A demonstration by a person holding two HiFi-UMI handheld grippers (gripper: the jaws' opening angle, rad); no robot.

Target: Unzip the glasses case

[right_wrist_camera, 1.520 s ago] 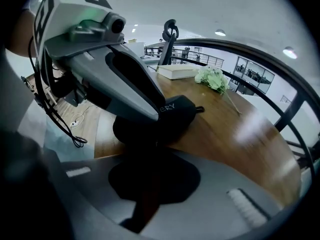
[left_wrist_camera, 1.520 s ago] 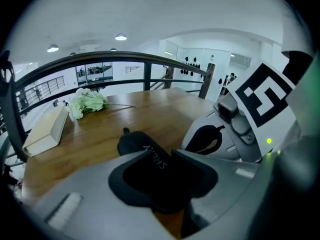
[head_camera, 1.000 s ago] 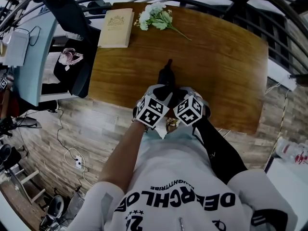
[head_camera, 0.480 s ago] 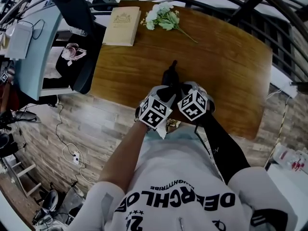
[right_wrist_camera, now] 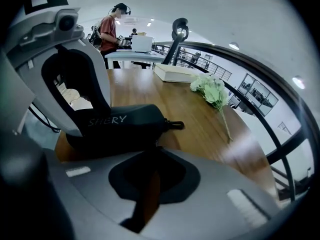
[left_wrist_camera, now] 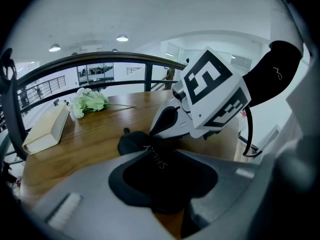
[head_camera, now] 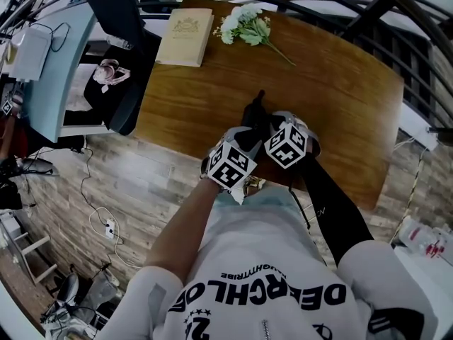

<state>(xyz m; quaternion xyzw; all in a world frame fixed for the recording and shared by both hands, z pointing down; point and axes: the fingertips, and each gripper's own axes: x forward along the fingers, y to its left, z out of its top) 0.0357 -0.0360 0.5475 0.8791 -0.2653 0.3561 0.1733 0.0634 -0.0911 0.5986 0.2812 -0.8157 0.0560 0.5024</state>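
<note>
While L gripper clamps case, R gripper points down.

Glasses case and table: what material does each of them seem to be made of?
Glasses case: probably matte black fabric or faux leather over a stiff shell; dull surface, printed lettering, holds its shape. Table: wood or wood veneer, semi-gloss; visible grain, soft reflections.

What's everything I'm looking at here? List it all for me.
table: 1, brown wood, centre
railing: 1, black, curving behind the table
glasses case: 1, black, on the table's near side
book: 1, cream, table's far left corner
flowers: 1 bunch, white and green, beside the book
shirt: 1, white, the person's
left gripper: 1, grey, jaws clamped on the glasses case
right gripper: 1, grey, jaws shut, next to the glasses case
</note>
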